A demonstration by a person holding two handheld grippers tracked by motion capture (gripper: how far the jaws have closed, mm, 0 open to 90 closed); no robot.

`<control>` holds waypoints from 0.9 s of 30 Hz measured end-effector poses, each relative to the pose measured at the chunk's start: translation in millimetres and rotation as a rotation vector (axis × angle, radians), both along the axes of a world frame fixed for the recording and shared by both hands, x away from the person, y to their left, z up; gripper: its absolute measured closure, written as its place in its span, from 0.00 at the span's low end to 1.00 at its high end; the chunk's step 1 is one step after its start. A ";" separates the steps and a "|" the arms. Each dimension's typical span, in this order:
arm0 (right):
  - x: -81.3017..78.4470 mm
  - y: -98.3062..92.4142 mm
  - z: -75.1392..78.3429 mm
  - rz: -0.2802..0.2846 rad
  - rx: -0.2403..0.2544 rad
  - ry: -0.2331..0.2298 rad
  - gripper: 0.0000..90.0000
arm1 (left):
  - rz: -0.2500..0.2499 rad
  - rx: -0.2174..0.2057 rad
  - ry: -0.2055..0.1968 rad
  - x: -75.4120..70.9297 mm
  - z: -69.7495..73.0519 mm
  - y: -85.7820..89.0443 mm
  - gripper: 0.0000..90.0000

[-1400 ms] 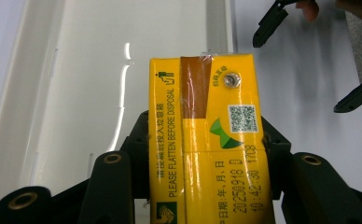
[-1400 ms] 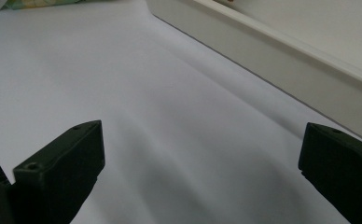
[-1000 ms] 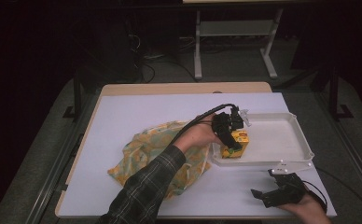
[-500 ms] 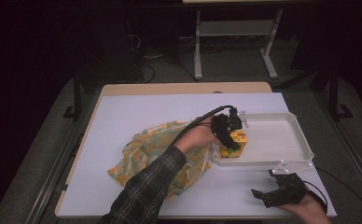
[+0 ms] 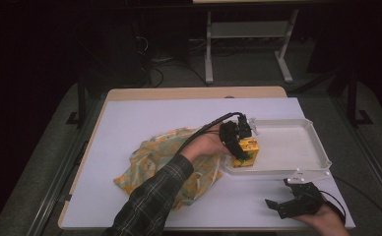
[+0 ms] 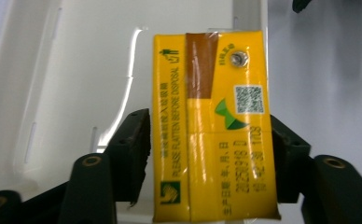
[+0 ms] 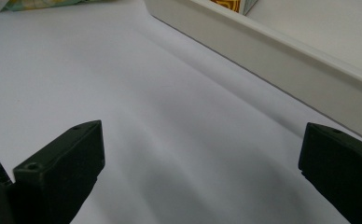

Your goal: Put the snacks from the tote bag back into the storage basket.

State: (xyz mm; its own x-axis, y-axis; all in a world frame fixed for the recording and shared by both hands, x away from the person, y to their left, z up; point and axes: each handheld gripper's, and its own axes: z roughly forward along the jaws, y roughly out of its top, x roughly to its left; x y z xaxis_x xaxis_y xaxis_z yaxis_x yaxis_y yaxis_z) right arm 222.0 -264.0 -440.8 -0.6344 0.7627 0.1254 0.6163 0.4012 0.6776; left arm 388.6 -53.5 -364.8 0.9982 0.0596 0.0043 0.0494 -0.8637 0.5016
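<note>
The yellow carton [image 6: 215, 126] already stands inside the white tray [image 5: 311, 140], at its near-left corner; the left claw [image 5: 239, 142] has just been opening and apparently no longer presses it; withdrawal remains; the right claw [image 5: 294, 202] rests spread before the tray.

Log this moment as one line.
left gripper: fingers just opening, yellow carton between, gap one side | carton in white tray | right gripper: open, empty, on table

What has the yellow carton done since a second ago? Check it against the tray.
No. The carton sits at the same near-left corner of the tray, between the left tool's just-opening jaws.
</note>
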 end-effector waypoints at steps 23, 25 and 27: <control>0.1 -3.5 7.0 -0.015 -0.001 -0.001 0.00 | 0.136 -0.163 0.039 -14.8 37.3 87.9 0.27; -0.5 -3.9 7.9 -0.017 -0.002 -0.001 0.00 | 0.152 -0.166 0.040 -17.3 38.5 96.3 0.27; -1.0 -4.3 9.4 -0.022 0.000 -0.003 0.00 | 0.171 -0.171 0.046 -20.5 40.3 106.5 0.27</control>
State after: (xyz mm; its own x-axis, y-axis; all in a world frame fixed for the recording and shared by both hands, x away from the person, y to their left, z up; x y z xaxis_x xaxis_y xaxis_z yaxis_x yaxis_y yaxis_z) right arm 221.0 -268.3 -431.4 -0.6176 0.7767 0.1238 0.6231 0.3871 0.6797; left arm 368.0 52.9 -324.4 0.9725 0.2237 -0.0654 0.2137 -0.7438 0.6333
